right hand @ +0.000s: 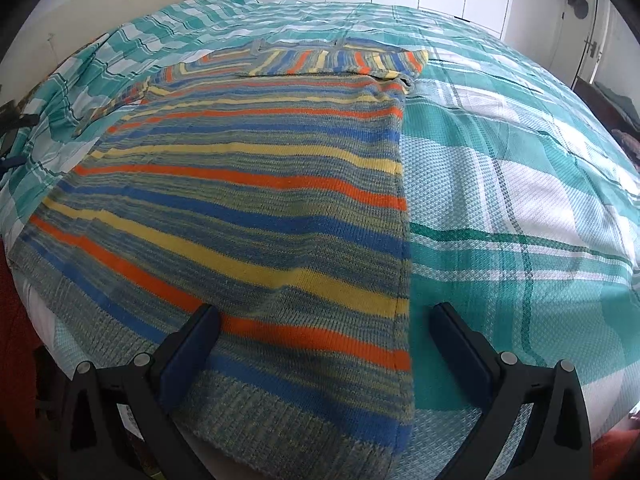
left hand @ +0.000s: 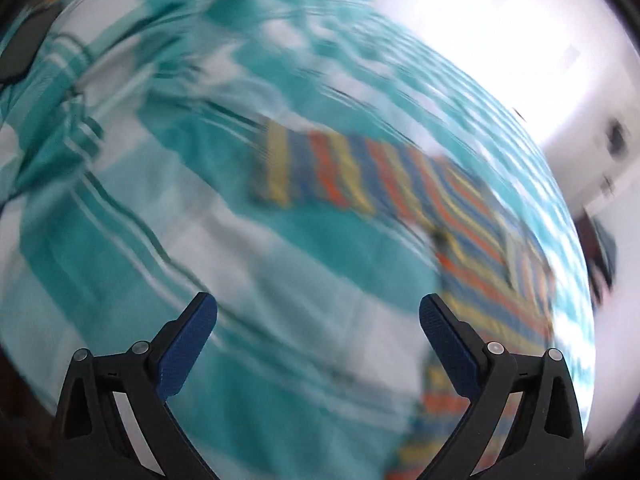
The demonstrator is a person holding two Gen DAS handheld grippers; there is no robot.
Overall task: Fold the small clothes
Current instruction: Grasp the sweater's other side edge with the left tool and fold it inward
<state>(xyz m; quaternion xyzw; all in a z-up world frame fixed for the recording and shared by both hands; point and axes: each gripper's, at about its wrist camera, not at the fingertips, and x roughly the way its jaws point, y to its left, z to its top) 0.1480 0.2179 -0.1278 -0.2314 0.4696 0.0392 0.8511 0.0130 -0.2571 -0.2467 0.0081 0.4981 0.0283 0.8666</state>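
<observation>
Right gripper (right hand: 324, 324) has its jaws spread wide with nothing pinched, poised over the near right corner of the striped knit sweater (right hand: 256, 200), whose straight right edge runs up between the fingers, likely so that hem corner can be grabbed for the next fold. Left gripper (left hand: 318, 318) also stands wide and empty, its view smeared by blur, over bare teal-and-white checked bedspread (left hand: 120, 240) with the sweater off to its right. The sweater lies flat on the bed, one sleeve already tucked across the top, so folding looks partly done.
</observation>
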